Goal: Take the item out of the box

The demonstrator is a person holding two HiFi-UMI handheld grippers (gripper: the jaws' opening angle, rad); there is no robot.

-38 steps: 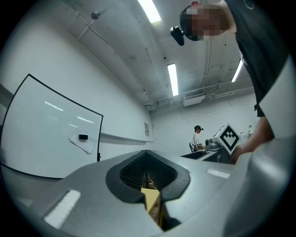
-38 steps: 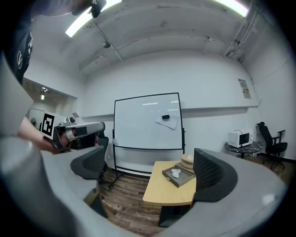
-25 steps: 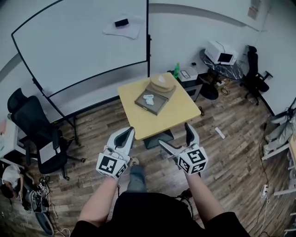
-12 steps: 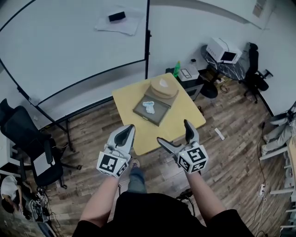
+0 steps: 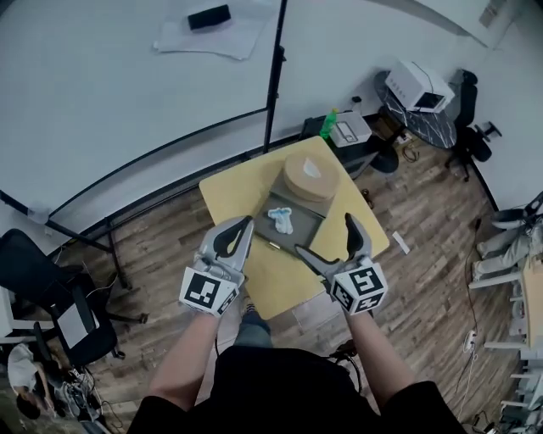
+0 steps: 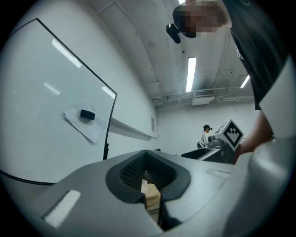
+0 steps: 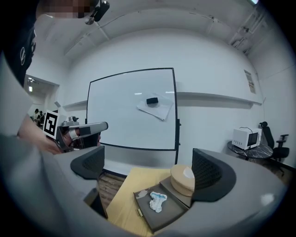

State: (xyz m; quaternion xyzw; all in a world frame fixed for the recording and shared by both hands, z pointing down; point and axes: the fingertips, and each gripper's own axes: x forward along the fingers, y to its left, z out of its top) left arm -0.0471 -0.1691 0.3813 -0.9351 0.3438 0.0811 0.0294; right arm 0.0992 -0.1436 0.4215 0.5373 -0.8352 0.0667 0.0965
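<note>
Hovering near table: L claw together, R claw wide apart; white item in box.

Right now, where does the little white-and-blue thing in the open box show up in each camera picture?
Head view: white-and-blue item, centre, in the grey box.
Left gripper view: not in it.
Right gripper view: lower middle, in that box.
Shared landmark: black eraser on the whiteboard, seen in all three.
</note>
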